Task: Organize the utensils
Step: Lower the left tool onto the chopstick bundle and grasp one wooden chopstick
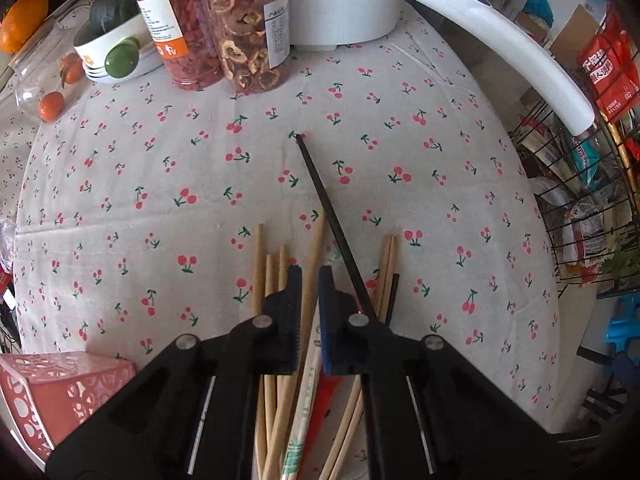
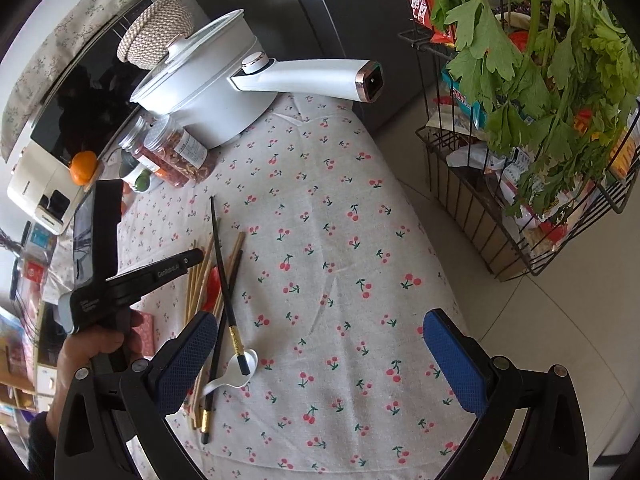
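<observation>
- The chopsticks (image 1: pixel 280 360) lie in a loose bundle on the cherry-print counter (image 1: pixel 200 184), right under the left gripper (image 1: pixel 310 280), their long axes running roughly along the direction its fingers (image 1: pixel 294 300) point.
- The left gripper's fingers are clenched to a narrow slot; one pale wooden chopstick (image 1: pixel 314 264) passes through that slot, but I cannot tell for sure that the pads pinch it.
- A black chopstick (image 1: pixel 332 216) slants away just past the right-hand finger, outside the slot.
- The right gripper (image 2: pixel 320 360) stands with fingers (image 2: pixel 188 360) released wide, empty; the bundle and a white spoon (image 2: pixel 236 372) lie just beside its left-hand finger, so the left hand is the nearer to the sticks.
- A pink cut-out box (image 1: pixel 52 392), perhaps the holder, sits off to the left of the left fingers.
- Farther out: two labelled jars (image 1: pixel 216 28), label text too small to read, and a white pot (image 2: pixel 200 92).
- Raised lettering on the left tool's arm, seen from the right wrist, is not clearly legible.
</observation>
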### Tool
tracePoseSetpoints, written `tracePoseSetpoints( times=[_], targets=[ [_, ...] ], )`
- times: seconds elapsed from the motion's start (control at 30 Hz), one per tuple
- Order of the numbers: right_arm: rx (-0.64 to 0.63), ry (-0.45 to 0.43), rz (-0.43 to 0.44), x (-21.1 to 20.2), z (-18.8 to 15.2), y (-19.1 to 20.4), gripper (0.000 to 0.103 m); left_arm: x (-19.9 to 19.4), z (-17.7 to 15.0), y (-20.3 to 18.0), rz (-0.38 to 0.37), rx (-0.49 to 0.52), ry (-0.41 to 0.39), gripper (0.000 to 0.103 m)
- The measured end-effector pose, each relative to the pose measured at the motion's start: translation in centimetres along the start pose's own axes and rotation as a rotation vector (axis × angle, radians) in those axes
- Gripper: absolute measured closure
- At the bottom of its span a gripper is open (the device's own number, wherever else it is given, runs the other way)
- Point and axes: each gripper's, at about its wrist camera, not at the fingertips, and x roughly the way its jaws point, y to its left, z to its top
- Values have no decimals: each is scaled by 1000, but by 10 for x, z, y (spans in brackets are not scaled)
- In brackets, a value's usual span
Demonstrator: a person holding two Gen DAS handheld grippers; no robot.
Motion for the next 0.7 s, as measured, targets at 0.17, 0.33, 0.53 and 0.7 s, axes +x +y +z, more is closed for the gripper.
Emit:
tracePoseSetpoints(
  times=[0.17,0.33,0.53,0.7],
  targets=[
    [-18,-10,16,-3,0,6,0,18,5,-5,21,4,50,94],
    [-38,-14,22,-4,0,13,0,24,12,-4,46,-5,77,93],
    [-51,-12,21,-1,0,17,0,10,11,-3,47,9,34,95],
    [-56,-18,23,0,0,15,0,-39,-8,3,-12,41,-70,96]
  ],
)
